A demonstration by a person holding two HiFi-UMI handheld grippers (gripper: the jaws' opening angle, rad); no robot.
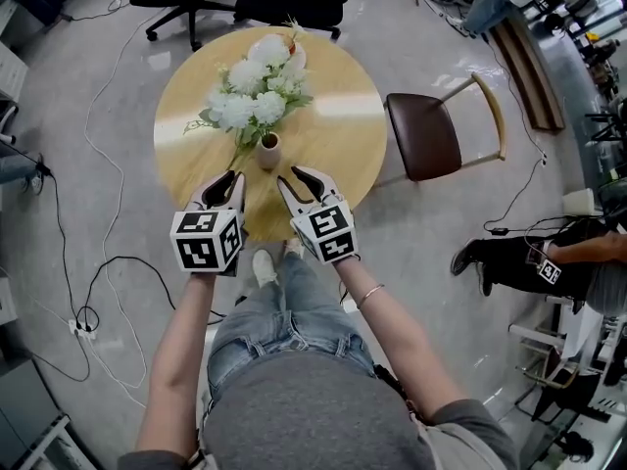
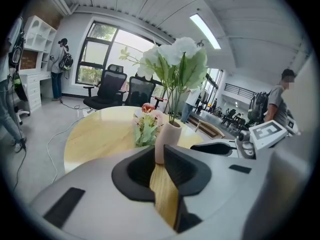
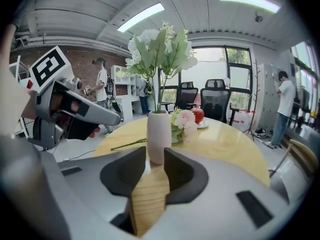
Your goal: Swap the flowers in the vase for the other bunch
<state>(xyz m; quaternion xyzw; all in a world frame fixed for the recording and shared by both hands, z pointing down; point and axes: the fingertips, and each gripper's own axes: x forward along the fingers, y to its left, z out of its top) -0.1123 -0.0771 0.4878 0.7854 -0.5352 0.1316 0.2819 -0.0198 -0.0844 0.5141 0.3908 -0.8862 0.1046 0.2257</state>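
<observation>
My left tool (image 2: 159,153) and my right tool (image 3: 155,156) both stand slightly spread and pinch nothing; only bare table (image 1: 333,135) shows in each gap. The vase (image 1: 269,151) stands upright just ahead of their tips, between the two tools, with the white flowers (image 1: 253,91) in it. The pink bunch (image 3: 184,120) lies on the table beyond the vase, further from both tools.

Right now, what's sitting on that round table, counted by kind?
Flower bunches: 2, white bunch in the vase, pink bunch lying flat
Vases: 1
Plates: 1
Red fruit: 1
Total: 5
</observation>
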